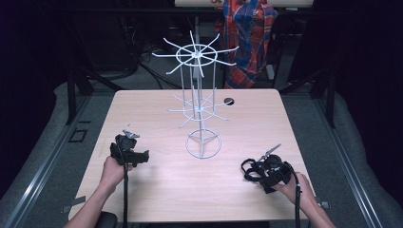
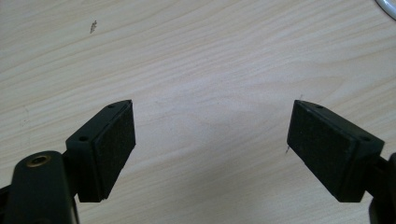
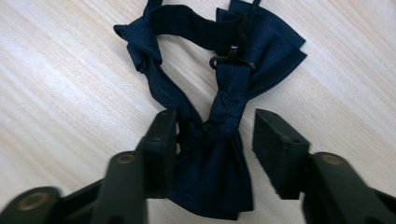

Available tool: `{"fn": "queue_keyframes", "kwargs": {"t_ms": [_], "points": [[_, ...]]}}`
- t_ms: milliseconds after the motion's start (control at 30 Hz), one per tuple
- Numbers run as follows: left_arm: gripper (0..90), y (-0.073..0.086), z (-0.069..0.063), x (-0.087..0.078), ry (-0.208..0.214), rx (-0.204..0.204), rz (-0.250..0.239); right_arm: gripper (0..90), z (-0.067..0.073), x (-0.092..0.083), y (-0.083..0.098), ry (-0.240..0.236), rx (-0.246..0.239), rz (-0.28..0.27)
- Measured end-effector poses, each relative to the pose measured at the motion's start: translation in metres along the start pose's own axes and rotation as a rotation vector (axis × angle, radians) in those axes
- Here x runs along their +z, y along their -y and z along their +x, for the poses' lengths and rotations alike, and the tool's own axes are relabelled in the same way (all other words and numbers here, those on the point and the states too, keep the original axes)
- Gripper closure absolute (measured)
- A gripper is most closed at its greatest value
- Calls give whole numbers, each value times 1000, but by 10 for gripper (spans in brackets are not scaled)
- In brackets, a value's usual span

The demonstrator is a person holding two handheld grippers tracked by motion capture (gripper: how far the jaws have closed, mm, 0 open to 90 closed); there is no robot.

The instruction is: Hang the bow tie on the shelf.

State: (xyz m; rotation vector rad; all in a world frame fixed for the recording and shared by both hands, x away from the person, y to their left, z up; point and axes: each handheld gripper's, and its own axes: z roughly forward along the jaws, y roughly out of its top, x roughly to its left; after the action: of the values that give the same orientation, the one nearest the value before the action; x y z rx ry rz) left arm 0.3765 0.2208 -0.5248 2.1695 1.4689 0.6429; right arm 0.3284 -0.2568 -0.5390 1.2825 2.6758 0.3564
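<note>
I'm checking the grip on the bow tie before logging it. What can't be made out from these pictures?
- Right gripper view: whether both pads press the navy bow tie; one pad stands apart and motion blurs the jaws.
- Same view: the bow tie's top strap, cut off by the upper edge.
- High view: the bow tie is too small and dark.
- Left gripper view: the white wire rack, cut off at the corner.

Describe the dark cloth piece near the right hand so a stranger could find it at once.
Start at the white wire rack standing mid-table, then look to the near right corner. There a navy bow tie lies between the jaws of the right hand-held gripper. It is the table's one soft fabric thing, with a small black hook.
</note>
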Motion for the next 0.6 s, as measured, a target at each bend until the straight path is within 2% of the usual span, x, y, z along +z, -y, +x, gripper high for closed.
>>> {"fn": "queue_keyframes", "kwargs": {"t_ms": [100, 167, 200, 367, 433, 500, 533, 567, 600], "points": [[155, 0, 0, 0, 0, 0, 0, 549, 2, 1, -1, 10, -9, 19], [155, 0, 0, 0, 0, 0, 0, 597, 4, 4, -1, 38, -13, 27], [155, 0, 0, 0, -1, -1, 0, 622, 5, 5, -1, 31, -2, 9], [155, 0, 0, 0, 0, -1, 0, 707, 4, 3, -1, 37, -3, 15], [156, 0, 0, 0, 0, 0, 0, 718, 5, 4, 0, 34, 5, 2], [155, 0, 0, -1, -2, 0, 0, 729, 5, 4, -1, 41, 0, 2], [155, 0, 0, -1, -4, -2, -2, 739, 5, 2, -1, 54, -19, 17], [155, 0, 0, -1, -4, -1, -1, 742, 6, 2, -1, 41, -16, 9], [155, 0, 0, -1, -4, 0, -1, 743, 6, 2, -1, 51, -18, 7]]}}
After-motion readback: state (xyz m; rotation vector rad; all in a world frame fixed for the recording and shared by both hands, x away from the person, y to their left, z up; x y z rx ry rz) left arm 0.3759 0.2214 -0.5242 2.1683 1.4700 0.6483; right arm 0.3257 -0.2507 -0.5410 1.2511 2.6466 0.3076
